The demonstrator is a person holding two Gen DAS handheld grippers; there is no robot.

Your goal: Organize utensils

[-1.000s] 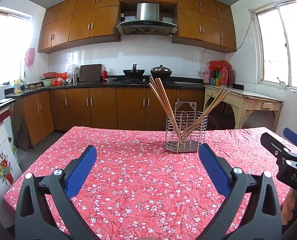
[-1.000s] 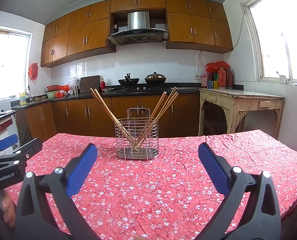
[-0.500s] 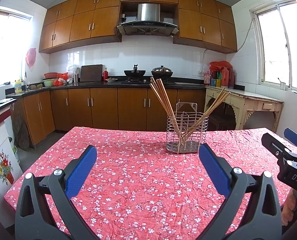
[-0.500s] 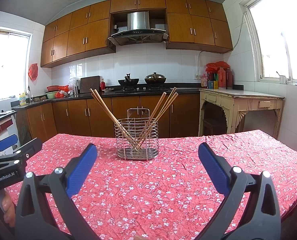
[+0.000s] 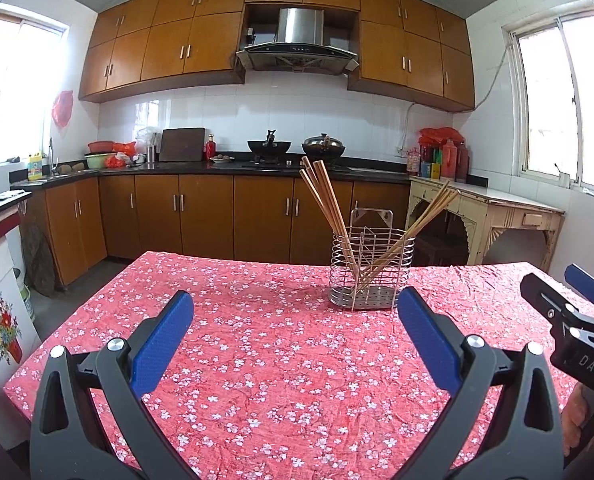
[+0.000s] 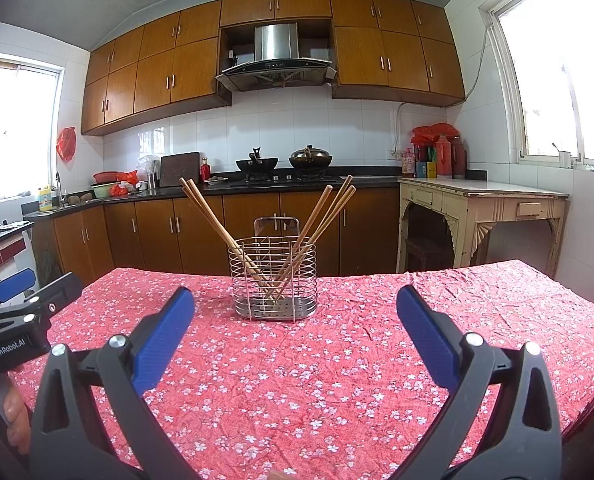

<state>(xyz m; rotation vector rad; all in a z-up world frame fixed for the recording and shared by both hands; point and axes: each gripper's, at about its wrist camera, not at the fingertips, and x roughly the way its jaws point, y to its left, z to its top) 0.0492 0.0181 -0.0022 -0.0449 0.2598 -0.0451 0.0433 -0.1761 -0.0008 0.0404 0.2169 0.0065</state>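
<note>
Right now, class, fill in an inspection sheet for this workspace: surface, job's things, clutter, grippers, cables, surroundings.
Surface: table under a red floral cloth, wrinkled.
Job's things: wire utensil holder upright on the cloth; chopsticks lean out of it in two bunches.
Clutter: nothing seen on the table.
Grippers: left gripper and right gripper both open, empty, short of the holder.
Cables: one wall cable by the window.
Surroundings: wooden cabinets, stove pots, range hood.

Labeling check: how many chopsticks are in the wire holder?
6 visible, all in the holder on the table: three chopsticks lean left, three lean right. In the left wrist view the bunches overlap, so one more could be hidden.
</note>
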